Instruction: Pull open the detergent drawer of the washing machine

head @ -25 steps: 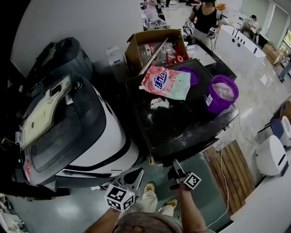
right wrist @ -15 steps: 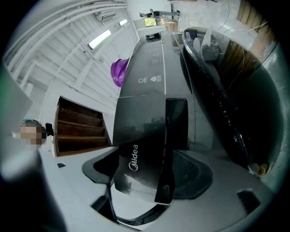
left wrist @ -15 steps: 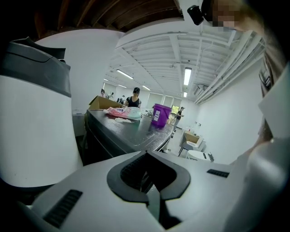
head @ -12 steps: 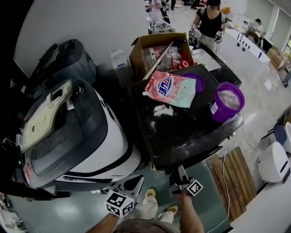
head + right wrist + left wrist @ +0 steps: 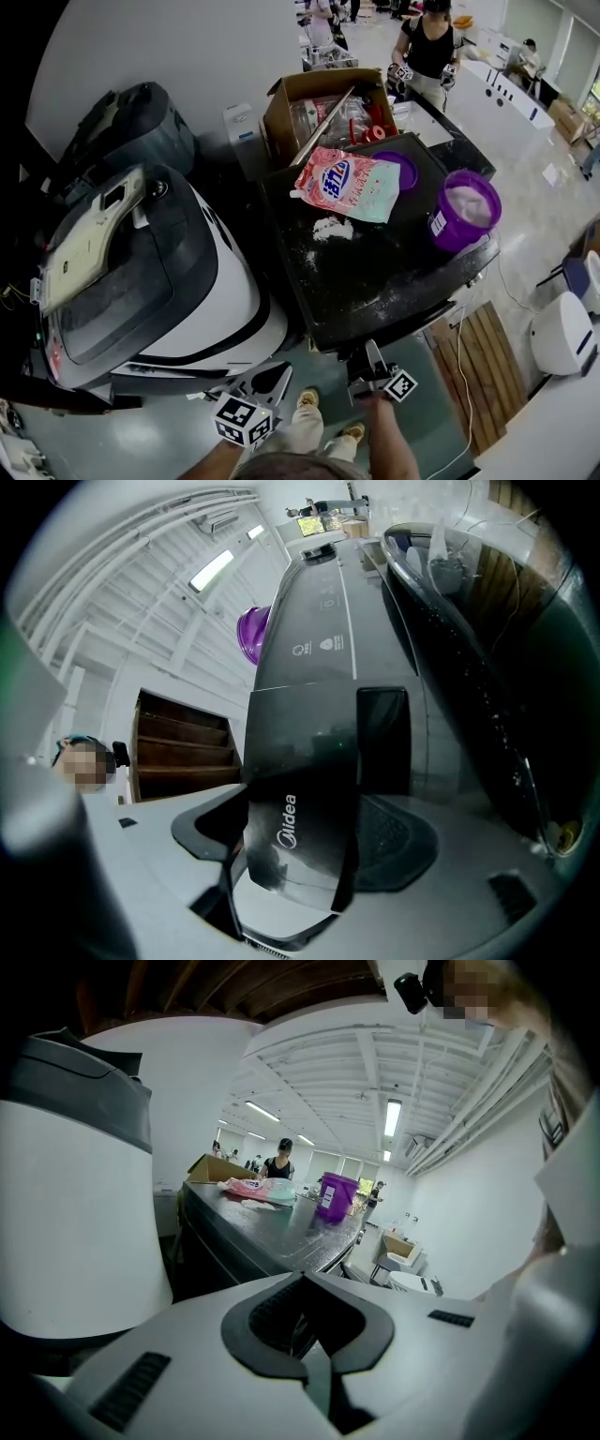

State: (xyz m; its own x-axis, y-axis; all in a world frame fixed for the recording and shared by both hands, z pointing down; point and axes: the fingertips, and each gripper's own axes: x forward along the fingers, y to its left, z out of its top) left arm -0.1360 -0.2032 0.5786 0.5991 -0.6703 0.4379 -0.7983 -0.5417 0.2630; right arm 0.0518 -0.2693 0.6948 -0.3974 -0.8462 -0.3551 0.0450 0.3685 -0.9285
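The black washing machine [image 5: 375, 272] fills the middle of the head view, and its front face is hidden there under the top's near edge. My right gripper [image 5: 363, 354] is at that front edge. In the right gripper view the glossy dark detergent drawer front [image 5: 300, 808] with its white logo fills the gap of the right gripper [image 5: 302, 841]. The jaws have just been closing, and the pads meet the drawer's two side edges. My left gripper [image 5: 284, 369] hangs to the left, apart from the machine. Seen up close, the left gripper [image 5: 302, 1288] is shut on nothing.
On the machine's top lie a pink detergent bag [image 5: 352, 183], spilled powder [image 5: 328, 227] and a purple bucket [image 5: 464, 211]. A cardboard box [image 5: 319, 98] stands behind. A white and black machine [image 5: 225, 291] sits close at the left, and a wooden pallet [image 5: 478, 361] lies on the floor at right.
The head view has shifted a little. Both grippers stay at about the same places by the machine's front edge.
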